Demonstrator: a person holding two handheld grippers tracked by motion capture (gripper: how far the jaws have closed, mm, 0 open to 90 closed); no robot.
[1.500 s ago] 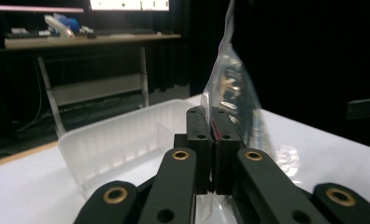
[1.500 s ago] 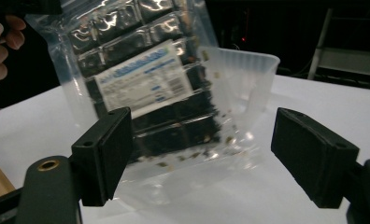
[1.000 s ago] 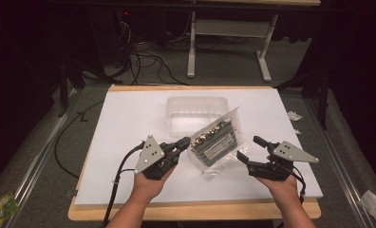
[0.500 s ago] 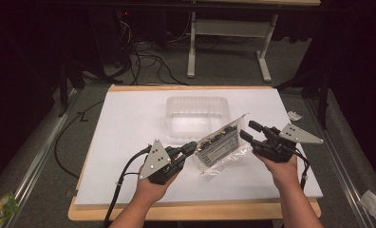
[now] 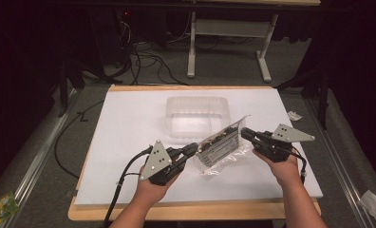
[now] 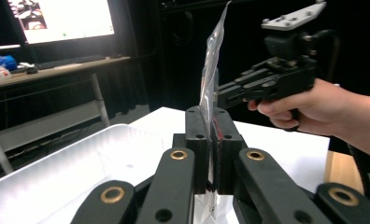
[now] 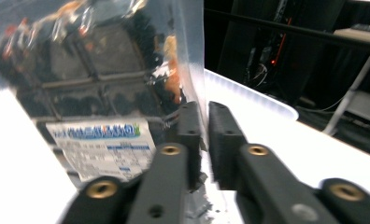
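A: Start with the big things. What lies under your hands?

B: Your white surface [image 5: 129, 123], and on it, toward the far side, a clear plastic tub [image 5: 195, 111].

A: And the packet?

B: Your clear packet [image 5: 222, 142] with a printed label stands tilted on edge in front of the tub, between your two hands, its lower end at the surface.

A: Your left claw [image 5: 192, 150]?

B: Clamped tight on the packet's near edge; the film rises straight from between the jaws.

A: Your right claw [image 5: 247, 133]?

B: Its jaws have just been closing, and the packet's film edge now sits pinched between them.
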